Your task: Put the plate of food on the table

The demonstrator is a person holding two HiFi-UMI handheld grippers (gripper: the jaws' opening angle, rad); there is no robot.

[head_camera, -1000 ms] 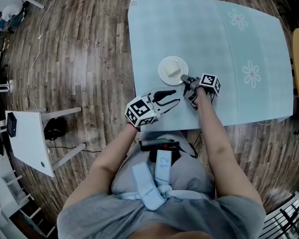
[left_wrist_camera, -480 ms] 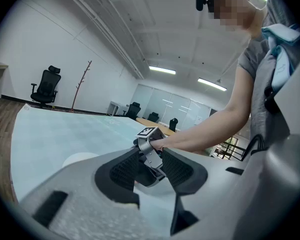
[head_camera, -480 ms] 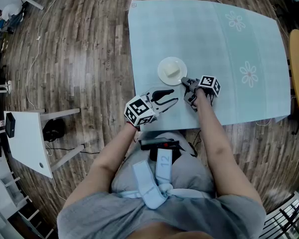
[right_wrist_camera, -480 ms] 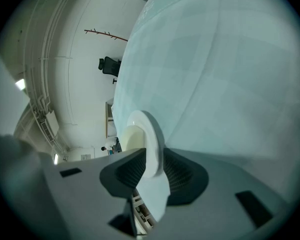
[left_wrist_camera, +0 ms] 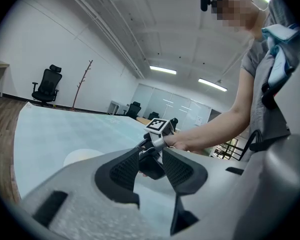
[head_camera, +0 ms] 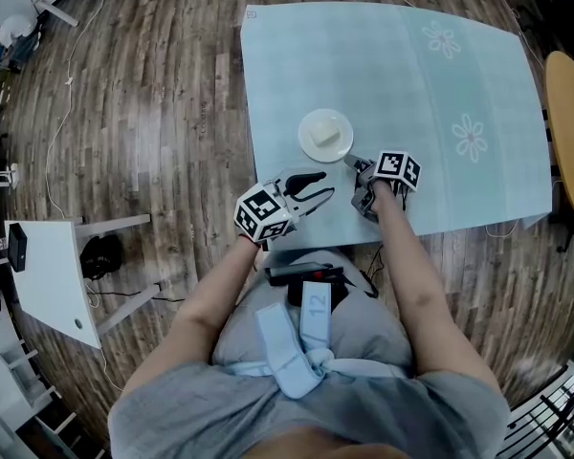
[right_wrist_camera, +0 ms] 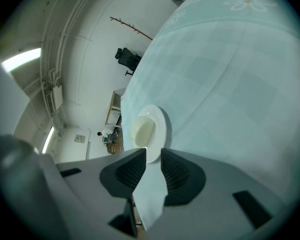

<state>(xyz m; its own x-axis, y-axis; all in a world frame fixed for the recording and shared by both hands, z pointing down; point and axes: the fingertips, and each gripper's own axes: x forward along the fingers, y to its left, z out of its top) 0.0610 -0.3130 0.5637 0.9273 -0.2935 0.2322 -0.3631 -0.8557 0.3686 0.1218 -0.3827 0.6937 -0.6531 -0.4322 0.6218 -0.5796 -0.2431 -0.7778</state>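
Jaws parted on both grippers, clasping nothing.
Plate [head_camera: 307,143] of food [head_camera: 324,131] flat on table [head_camera: 411,75]; right gripper [head_camera: 356,170] just beside rim, left gripper [head_camera: 323,185] idle, likely job done.

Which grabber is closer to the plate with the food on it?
Right. The right gripper points straight at the plate, open jaws just short of its rim. The left gripper sits farther back by the near edge of the table, plate off to its side.
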